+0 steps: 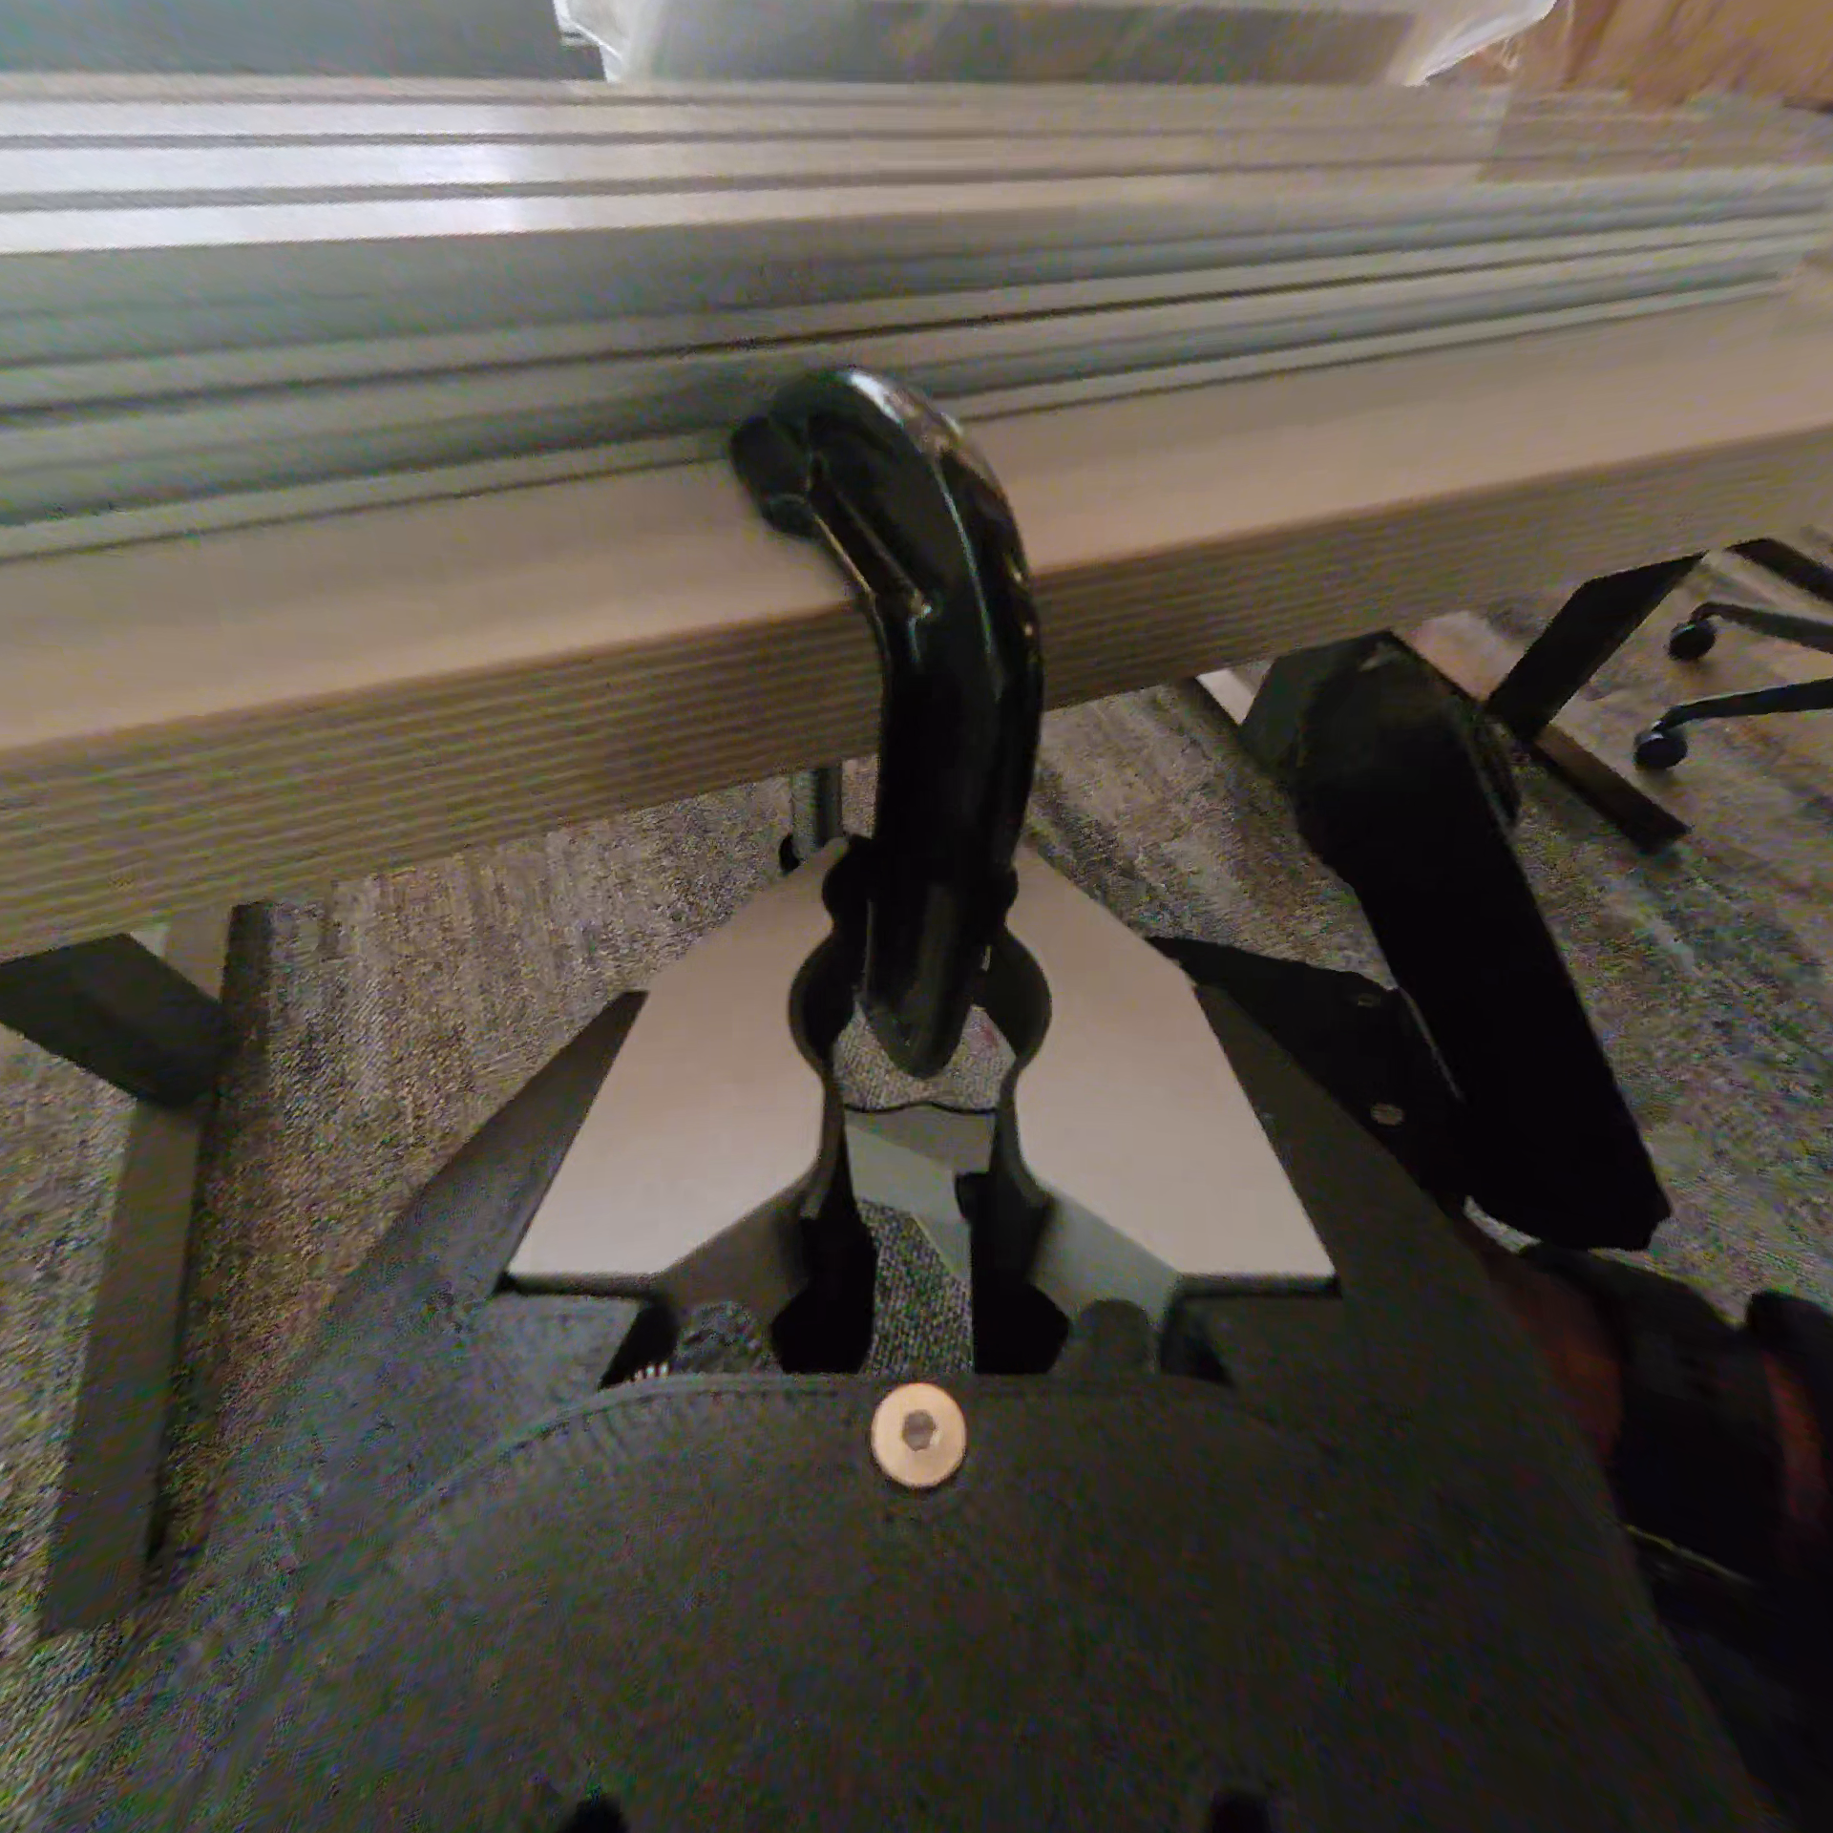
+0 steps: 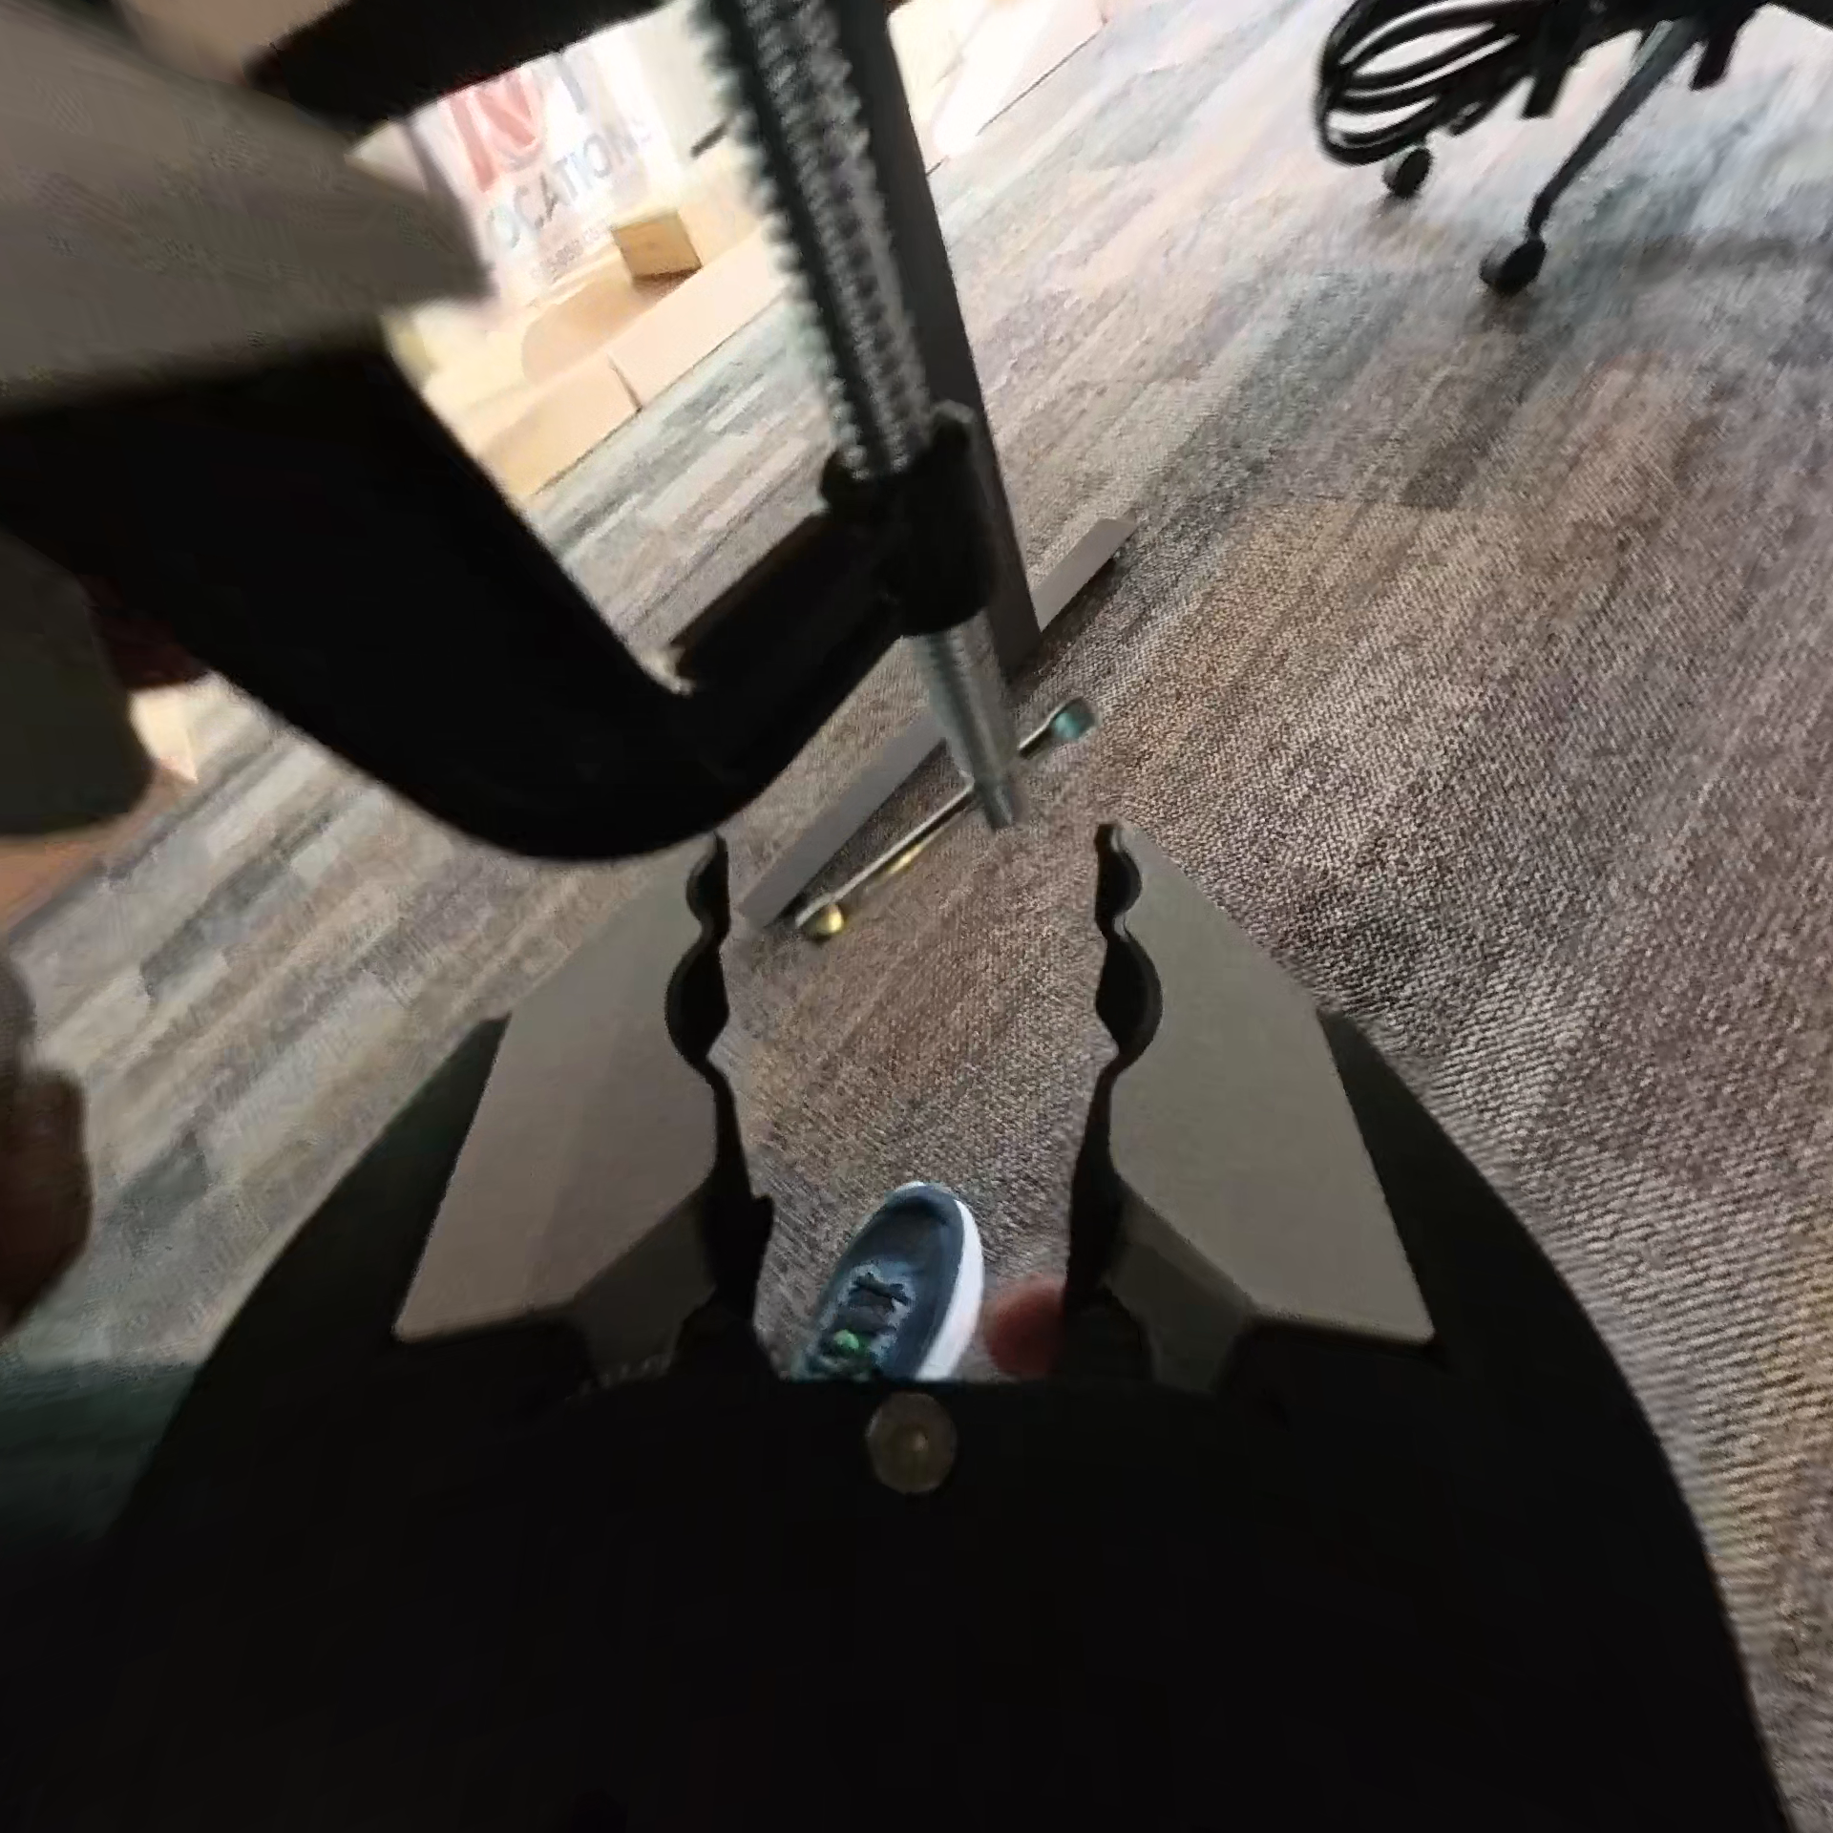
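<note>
A black C-clamp (image 1: 927, 635) hooks over the front edge of a light wooden table (image 1: 397, 714), its upper jaw on the tabletop. My left gripper (image 1: 922, 883) is shut on the clamp's curved frame just below the table edge. In the right wrist view the clamp frame (image 2: 397, 645) crosses from the left, and its threaded screw (image 2: 863, 327) runs down through it to a sliding metal handle bar (image 2: 932, 843) with a teal end cap. My right gripper (image 2: 913, 853) is open and empty, its tips just under the screw's lower end. It also shows in the left wrist view (image 1: 1438, 942), to the right.
Several aluminium profiles (image 1: 694, 248) lie stacked along the tabletop behind the clamp. A dark table leg (image 2: 952, 397) and its foot stand on grey carpet behind the screw. An office chair base (image 2: 1537, 198), black cables (image 2: 1438, 79), cardboard boxes (image 2: 655, 238) and a person's shoe (image 2: 893, 1280) are nearby.
</note>
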`<state>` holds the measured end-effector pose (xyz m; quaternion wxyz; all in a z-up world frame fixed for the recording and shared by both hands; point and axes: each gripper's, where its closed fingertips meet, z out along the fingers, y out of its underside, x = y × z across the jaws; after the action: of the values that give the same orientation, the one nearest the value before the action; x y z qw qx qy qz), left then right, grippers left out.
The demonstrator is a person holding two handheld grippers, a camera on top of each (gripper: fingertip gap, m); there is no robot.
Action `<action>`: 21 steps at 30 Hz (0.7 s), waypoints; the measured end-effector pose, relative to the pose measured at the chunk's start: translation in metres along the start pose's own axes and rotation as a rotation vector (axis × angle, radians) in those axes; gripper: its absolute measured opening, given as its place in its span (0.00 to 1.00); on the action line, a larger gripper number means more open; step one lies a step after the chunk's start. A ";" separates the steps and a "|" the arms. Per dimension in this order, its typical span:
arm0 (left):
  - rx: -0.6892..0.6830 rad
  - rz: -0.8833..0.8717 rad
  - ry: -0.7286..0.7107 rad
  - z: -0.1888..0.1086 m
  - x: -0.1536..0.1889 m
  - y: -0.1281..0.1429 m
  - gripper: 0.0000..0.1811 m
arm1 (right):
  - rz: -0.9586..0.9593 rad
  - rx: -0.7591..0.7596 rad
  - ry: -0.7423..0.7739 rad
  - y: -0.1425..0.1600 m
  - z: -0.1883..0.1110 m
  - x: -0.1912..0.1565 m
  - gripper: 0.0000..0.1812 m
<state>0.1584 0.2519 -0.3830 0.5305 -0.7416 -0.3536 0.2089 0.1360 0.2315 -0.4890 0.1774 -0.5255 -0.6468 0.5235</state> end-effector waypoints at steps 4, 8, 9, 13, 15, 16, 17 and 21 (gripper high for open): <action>0.016 -0.047 0.049 -0.002 -0.007 -0.001 0.17 | -0.094 -0.049 -0.036 0.009 -0.005 -0.004 0.42; 0.024 -0.051 0.050 -0.002 -0.007 -0.001 0.17 | -0.147 -0.053 0.000 0.007 -0.001 0.003 0.43; 0.024 -0.046 0.047 -0.002 -0.007 -0.001 0.17 | -0.148 -0.053 0.009 0.006 0.001 0.004 0.43; 0.019 -0.018 0.034 -0.002 -0.006 -0.001 0.16 | -0.151 -0.040 0.034 0.004 0.005 0.006 0.42; 0.022 -0.015 0.031 -0.001 -0.006 -0.001 0.16 | -0.159 -0.032 0.041 0.003 0.007 0.006 0.42; 0.024 -0.016 0.032 -0.001 -0.006 -0.001 0.16 | -0.162 -0.027 0.045 0.002 0.008 0.006 0.42; 0.027 -0.019 0.033 -0.002 -0.006 -0.001 0.16 | -0.166 -0.025 0.048 0.002 0.009 0.006 0.42; 0.034 -0.033 0.040 -0.002 -0.007 -0.001 0.16 | -0.210 -0.027 0.053 0.003 0.012 0.004 0.42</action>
<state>0.1547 0.2460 -0.3814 0.5535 -0.7305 -0.3515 0.1912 0.1263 0.2290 -0.4978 0.2414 -0.4708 -0.7002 0.4793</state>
